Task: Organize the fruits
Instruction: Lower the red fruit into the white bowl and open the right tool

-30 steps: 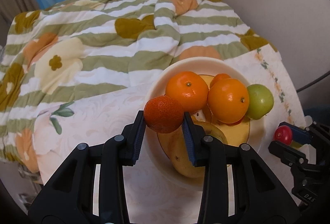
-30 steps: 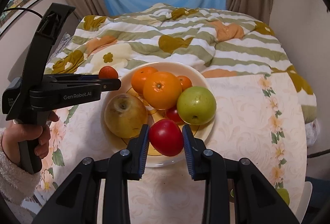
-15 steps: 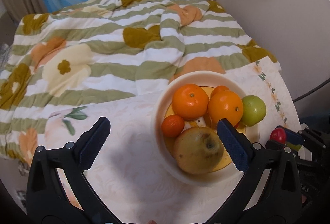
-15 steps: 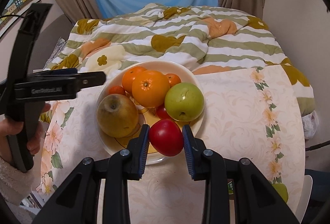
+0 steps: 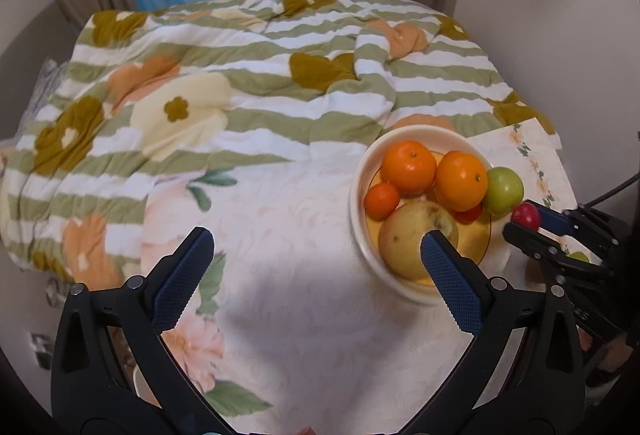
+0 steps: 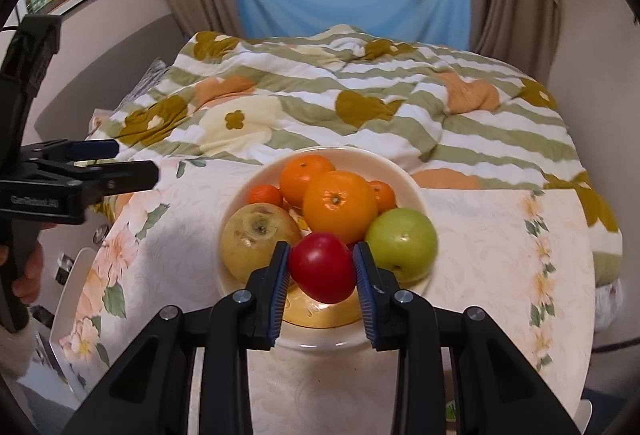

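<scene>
Soft, even indoor light; my tongs' shadow darkens the tablecloth [image 5: 320,315]; fisheye bends black-vignetted edges; slight blur throughout.

bowl [image 6: 404,171]: glossy | quilt [image 6: 360,107]: soft cloth | fingers [image 5: 452,283]: textured pads

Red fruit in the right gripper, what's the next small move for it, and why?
Probably lower the red fruit into the bowl and open the right gripper. It is clamped above the bowl's bare front patch, between the yellow pear and green apple; the left gripper is open and empty.
</scene>
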### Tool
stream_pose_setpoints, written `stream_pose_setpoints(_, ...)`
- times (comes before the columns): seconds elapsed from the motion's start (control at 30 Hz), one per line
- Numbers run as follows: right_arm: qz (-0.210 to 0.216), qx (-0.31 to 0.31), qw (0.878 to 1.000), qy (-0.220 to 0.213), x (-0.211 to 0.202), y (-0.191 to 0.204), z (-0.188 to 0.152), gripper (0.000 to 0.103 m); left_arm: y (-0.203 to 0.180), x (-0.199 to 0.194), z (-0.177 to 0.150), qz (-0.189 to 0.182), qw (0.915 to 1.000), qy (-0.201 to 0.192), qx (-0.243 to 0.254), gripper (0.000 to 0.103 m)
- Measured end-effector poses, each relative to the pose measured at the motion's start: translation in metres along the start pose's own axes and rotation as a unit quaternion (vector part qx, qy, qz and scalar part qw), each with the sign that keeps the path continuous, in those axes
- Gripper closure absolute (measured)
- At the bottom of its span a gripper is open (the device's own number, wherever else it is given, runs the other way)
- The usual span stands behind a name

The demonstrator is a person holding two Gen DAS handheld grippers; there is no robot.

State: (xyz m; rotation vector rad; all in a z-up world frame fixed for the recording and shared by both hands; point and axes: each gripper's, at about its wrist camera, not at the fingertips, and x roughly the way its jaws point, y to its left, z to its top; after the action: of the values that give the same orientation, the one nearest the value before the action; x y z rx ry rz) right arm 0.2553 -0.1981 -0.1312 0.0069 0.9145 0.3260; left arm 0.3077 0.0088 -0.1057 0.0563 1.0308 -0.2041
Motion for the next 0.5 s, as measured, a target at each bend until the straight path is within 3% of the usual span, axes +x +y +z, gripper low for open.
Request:
stream_pose_setpoints(0.43, -0.016, -0.059, 0.998, -0.007, 0.027, 0.011, -0.011, 0.073, 0.027, 0.002, -0.047, 0.008, 0.9981, 0.035, -0.050, 0.000)
stream_pose_setpoints(0.47, -0.019, -0.063, 0.998, -0.010, 0.026, 0.012, -0.012, 0.071, 0.028, 0.002, -0.048, 0.008, 0.9980, 0.036, -0.051, 0.000)
stream_pose_setpoints(0.5, -0.022, -0.069, 0.997, -0.014, 0.025, 0.013, -0.012, 0.057, 0.029, 0.001, -0.049, 0.009, 0.9980, 0.037, -0.051, 0.000)
